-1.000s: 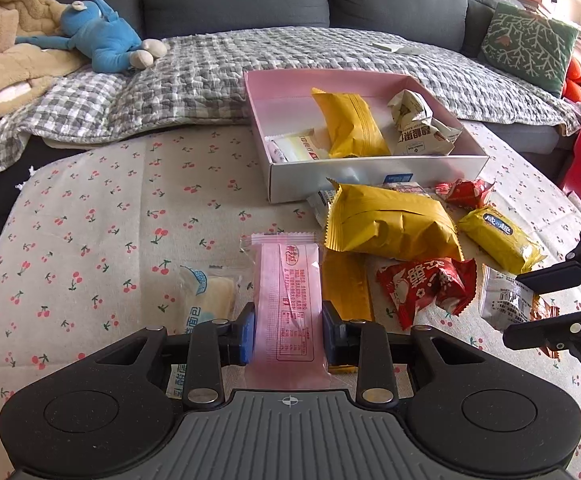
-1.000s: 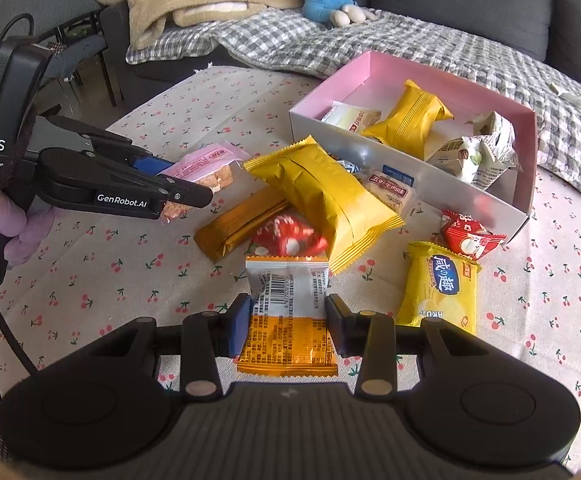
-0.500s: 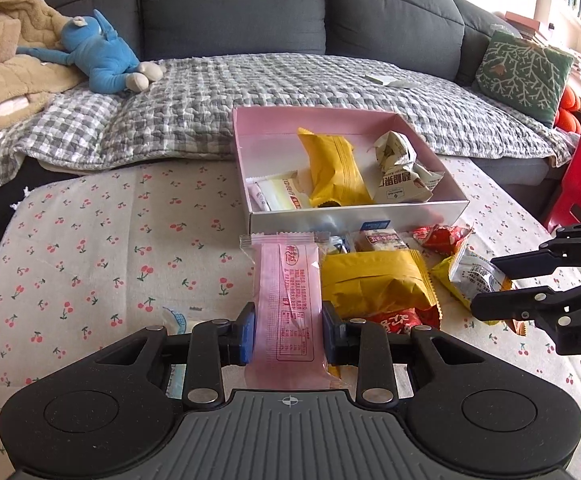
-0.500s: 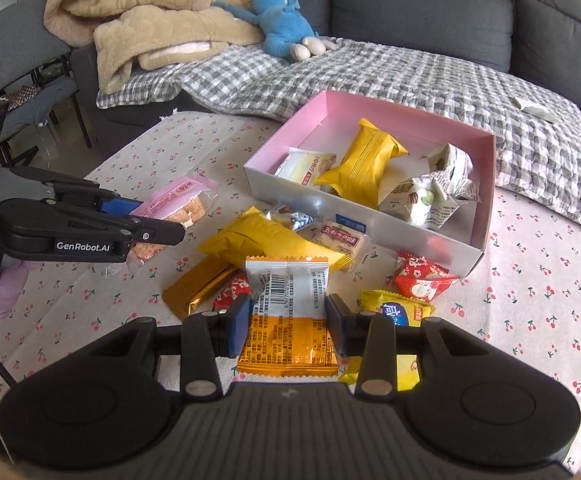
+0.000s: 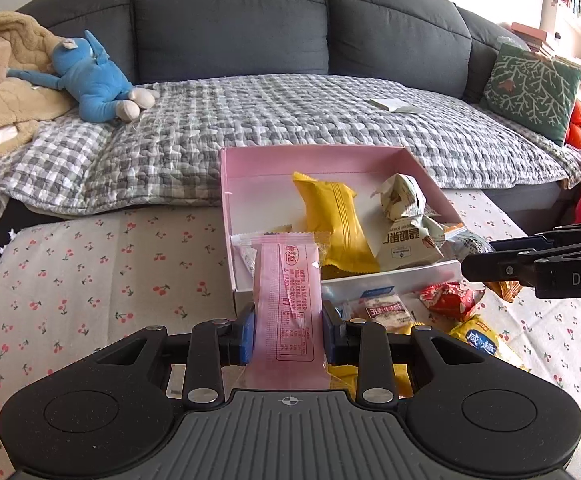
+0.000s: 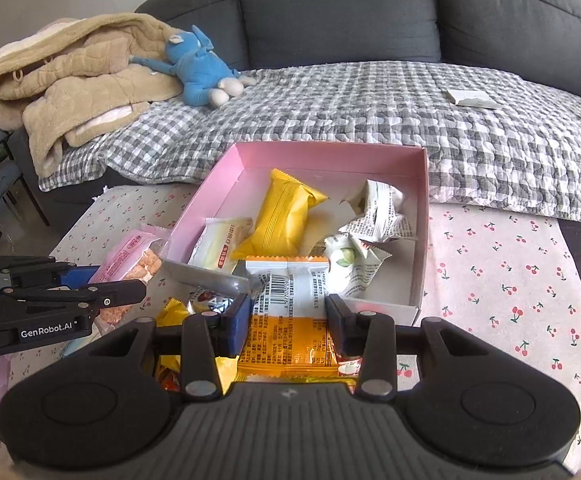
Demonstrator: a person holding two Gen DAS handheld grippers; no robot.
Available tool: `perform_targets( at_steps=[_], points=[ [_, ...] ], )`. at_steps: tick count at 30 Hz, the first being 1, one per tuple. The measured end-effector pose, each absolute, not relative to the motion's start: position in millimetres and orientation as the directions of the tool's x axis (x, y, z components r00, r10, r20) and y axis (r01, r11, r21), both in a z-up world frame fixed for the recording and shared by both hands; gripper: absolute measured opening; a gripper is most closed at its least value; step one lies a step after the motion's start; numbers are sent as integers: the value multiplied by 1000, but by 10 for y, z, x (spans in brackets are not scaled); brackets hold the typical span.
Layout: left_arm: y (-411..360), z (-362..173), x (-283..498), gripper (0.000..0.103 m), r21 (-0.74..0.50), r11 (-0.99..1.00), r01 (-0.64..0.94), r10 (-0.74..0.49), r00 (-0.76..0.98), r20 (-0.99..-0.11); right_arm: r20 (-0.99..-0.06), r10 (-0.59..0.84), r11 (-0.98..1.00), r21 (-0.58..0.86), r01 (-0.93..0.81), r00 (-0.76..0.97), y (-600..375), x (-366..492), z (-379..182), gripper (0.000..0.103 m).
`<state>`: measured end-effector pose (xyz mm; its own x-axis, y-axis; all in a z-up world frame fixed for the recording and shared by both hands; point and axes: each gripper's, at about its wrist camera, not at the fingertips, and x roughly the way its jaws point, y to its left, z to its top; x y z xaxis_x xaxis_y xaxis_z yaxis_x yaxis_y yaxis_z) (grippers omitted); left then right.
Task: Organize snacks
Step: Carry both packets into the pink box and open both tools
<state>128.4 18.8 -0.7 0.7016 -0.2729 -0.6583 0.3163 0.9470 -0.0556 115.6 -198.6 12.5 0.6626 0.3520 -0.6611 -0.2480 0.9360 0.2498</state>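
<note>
The left gripper (image 5: 288, 330) pinches a pink snack (image 5: 286, 304), the right gripper (image 6: 286, 316) an orange snack (image 6: 286, 320); dropped together into the pink box (image 6: 420, 216), they might bump.

"GenRobot.AI" on left tool (image 6: 122, 294)

Dark grey sofa (image 5: 230, 24) along the back, checked blanket (image 5: 290, 116) on its seat, green cushion (image 5: 530, 88) at its right end, daylight behind.
</note>
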Motion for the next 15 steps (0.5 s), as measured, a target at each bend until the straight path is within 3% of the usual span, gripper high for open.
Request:
perform_targets(
  at_steps=[15],
  points=[
    [-157,-244,2226,30,-15,969,246,-195,726,-660,-638,284,958,220,-184,715,-1973,1864,-27,38]
  ],
)
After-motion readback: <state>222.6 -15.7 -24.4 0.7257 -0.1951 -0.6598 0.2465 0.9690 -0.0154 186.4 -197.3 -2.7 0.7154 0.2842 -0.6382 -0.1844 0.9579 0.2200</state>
